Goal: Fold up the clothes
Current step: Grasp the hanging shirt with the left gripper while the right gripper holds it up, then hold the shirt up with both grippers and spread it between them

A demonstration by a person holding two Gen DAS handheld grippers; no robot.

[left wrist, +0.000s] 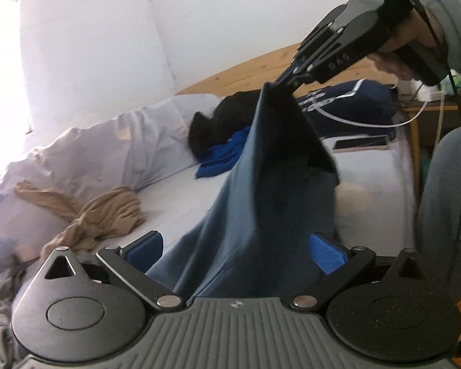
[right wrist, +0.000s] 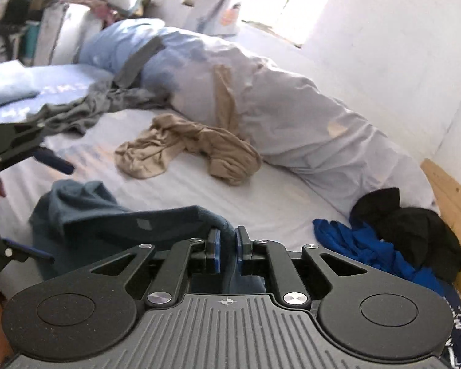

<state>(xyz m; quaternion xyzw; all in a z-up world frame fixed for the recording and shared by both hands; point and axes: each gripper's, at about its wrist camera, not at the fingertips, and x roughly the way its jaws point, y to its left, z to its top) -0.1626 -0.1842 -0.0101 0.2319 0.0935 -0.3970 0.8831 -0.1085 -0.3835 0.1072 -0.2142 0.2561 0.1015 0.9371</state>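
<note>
The right gripper (right wrist: 227, 240) has its blue pads (right wrist: 215, 250) pinched tight on a bunched edge of the slate-blue garment (left wrist: 255, 190), and from the left wrist view that cloth hangs from the pinch in a long drape, raised above the bed. The left gripper (left wrist: 235, 246) stands wide, its blue pads (left wrist: 327, 253) well apart on either side of the hanging cloth and not pressing it; the lower part of the garment runs down between them. Behind the cloth, on the white sheet (right wrist: 199, 184), lies a crumpled tan garment (right wrist: 187, 150), and beyond it a rumpled pale duvet (right wrist: 292, 107) against the wall. A bright blue garment (right wrist: 362, 246) and a black garment (right wrist: 408, 224) are heaped together near the wooden bed frame (right wrist: 451, 193). A grey garment (right wrist: 86, 110) sprawls farther up the bed. A phone (left wrist: 361, 143) rests flat on the mattress edge, beside a navy bag (left wrist: 353, 104).
</note>
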